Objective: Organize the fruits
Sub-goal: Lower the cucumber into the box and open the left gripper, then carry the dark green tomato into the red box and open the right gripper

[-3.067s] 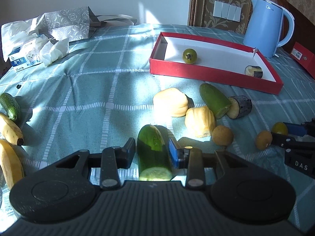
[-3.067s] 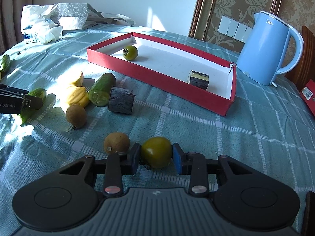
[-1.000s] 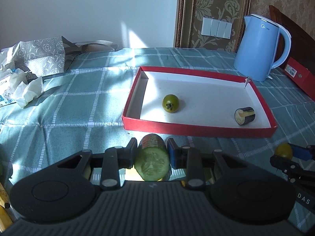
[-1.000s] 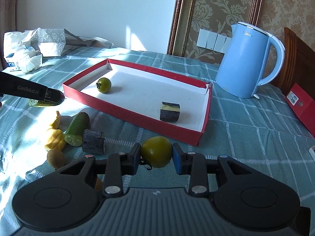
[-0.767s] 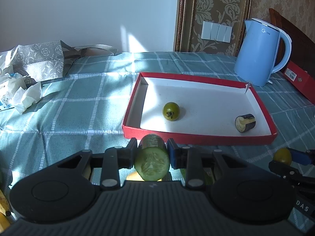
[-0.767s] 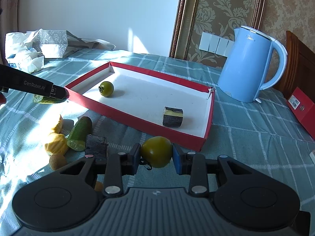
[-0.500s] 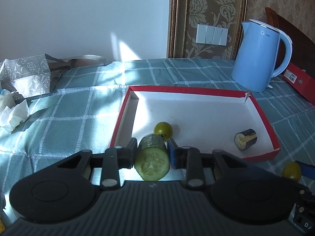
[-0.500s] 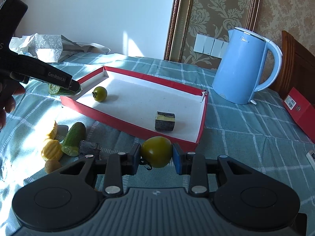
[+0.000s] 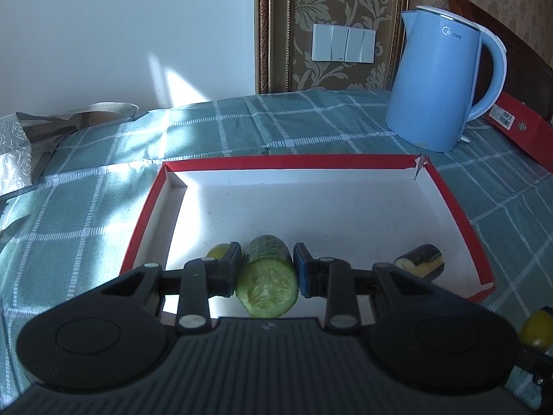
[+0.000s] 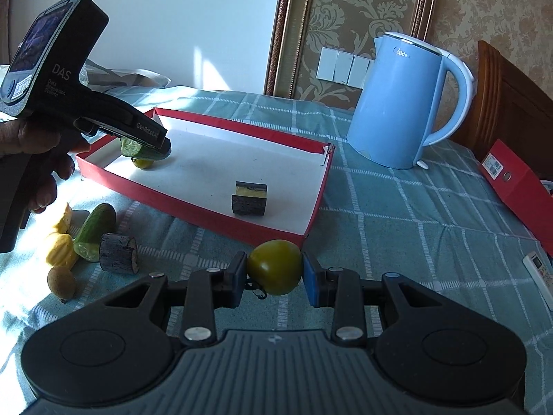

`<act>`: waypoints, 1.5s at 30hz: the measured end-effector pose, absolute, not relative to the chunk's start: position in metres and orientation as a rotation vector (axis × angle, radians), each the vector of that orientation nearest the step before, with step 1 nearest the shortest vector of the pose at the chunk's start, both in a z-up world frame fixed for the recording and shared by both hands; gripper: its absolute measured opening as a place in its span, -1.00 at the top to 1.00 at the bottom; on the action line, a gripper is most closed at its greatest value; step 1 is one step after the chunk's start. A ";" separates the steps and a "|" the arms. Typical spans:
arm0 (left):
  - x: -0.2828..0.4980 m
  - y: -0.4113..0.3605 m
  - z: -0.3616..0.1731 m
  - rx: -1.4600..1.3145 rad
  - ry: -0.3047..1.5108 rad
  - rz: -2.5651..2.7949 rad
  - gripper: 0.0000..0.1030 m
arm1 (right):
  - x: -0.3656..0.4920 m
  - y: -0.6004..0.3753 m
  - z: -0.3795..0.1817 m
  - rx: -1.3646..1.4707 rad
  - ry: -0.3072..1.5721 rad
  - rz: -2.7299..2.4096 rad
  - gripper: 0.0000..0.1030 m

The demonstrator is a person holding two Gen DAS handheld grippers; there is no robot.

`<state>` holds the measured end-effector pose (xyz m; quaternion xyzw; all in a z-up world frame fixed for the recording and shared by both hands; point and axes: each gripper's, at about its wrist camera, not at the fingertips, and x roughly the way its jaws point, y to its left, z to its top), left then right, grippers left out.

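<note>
Over red tray [image 9: 145,228], left tongs [image 9: 266,269] gripping cucumber piece [image 9: 266,285], right tongs [image 10: 274,273] gripping green tomato [image 10: 274,266]

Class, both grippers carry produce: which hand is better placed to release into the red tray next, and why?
Left. The left gripper already holds its cucumber piece over the red tray, while the right gripper holds its green tomato outside the tray's near rim.

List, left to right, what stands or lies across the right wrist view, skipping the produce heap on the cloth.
Left gripper holding a cucumber piece → dark chunk in the red tray → green tomato → blue kettle → red box → remote.
</note>
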<state>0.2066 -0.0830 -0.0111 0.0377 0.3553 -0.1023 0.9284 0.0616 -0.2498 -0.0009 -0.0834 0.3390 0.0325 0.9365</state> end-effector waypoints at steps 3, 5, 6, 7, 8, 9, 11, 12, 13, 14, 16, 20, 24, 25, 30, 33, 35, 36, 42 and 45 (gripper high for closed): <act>0.210 -0.085 -0.015 0.087 0.734 -0.206 0.43 | 0.064 -0.252 -0.003 -0.168 0.700 0.063 0.36; 0.212 -0.084 -0.018 0.089 0.740 -0.207 0.43 | 0.066 -0.253 -0.003 -0.168 0.703 0.063 0.36; 0.212 -0.085 -0.018 0.090 0.738 -0.206 0.43 | 0.066 -0.253 -0.004 -0.169 0.703 0.062 0.36; 0.213 -0.084 -0.019 0.090 0.743 -0.206 0.43 | 0.067 -0.253 -0.004 -0.169 0.704 0.062 0.36; 0.214 -0.084 -0.020 0.086 0.747 -0.204 0.43 | 0.068 -0.253 -0.004 -0.168 0.705 0.063 0.36; 0.215 -0.083 -0.022 0.085 0.749 -0.201 0.43 | 0.069 -0.252 -0.004 -0.170 0.706 0.063 0.36; 0.217 -0.082 -0.025 0.090 0.755 -0.199 0.43 | 0.070 -0.252 -0.005 -0.171 0.710 0.066 0.36; 0.217 -0.082 -0.027 0.093 0.761 -0.198 0.43 | 0.070 -0.251 -0.005 -0.171 0.712 0.067 0.36; 0.217 -0.081 -0.028 0.095 0.763 -0.194 0.43 | 0.070 -0.251 -0.005 -0.172 0.712 0.067 0.36; 0.217 -0.080 -0.028 0.094 0.759 -0.187 0.42 | 0.071 -0.250 -0.005 -0.175 0.713 0.068 0.36; 0.218 -0.077 -0.026 0.083 0.758 -0.176 0.41 | 0.071 -0.250 -0.005 -0.178 0.713 0.069 0.36; 0.217 -0.071 -0.024 0.084 0.754 -0.158 0.33 | 0.072 -0.247 -0.005 -0.179 0.711 0.071 0.36; 0.209 -0.065 -0.021 0.092 0.754 -0.150 0.23 | 0.073 -0.245 -0.003 -0.181 0.705 0.075 0.36; 0.205 -0.062 -0.019 0.092 0.746 -0.150 0.20 | 0.073 -0.245 -0.003 -0.182 0.704 0.075 0.36; 0.186 -0.051 -0.013 0.078 0.734 -0.137 0.14 | 0.076 -0.241 0.000 -0.186 0.690 0.081 0.36; 0.173 -0.041 -0.011 0.053 0.734 -0.125 0.14 | 0.077 -0.238 0.001 -0.190 0.684 0.088 0.36; 0.164 -0.034 -0.008 0.033 0.731 -0.110 0.14 | 0.077 -0.236 0.002 -0.193 0.679 0.095 0.36; 0.159 -0.029 -0.006 0.021 0.726 -0.101 0.14 | 0.078 -0.234 0.003 -0.197 0.676 0.100 0.36; 0.123 -0.008 -0.001 0.014 0.717 -0.062 0.09 | 0.096 -0.225 0.010 -0.206 0.643 0.133 0.36; 0.105 0.001 0.000 0.016 0.716 -0.031 0.06 | 0.110 -0.217 0.012 -0.219 0.623 0.148 0.36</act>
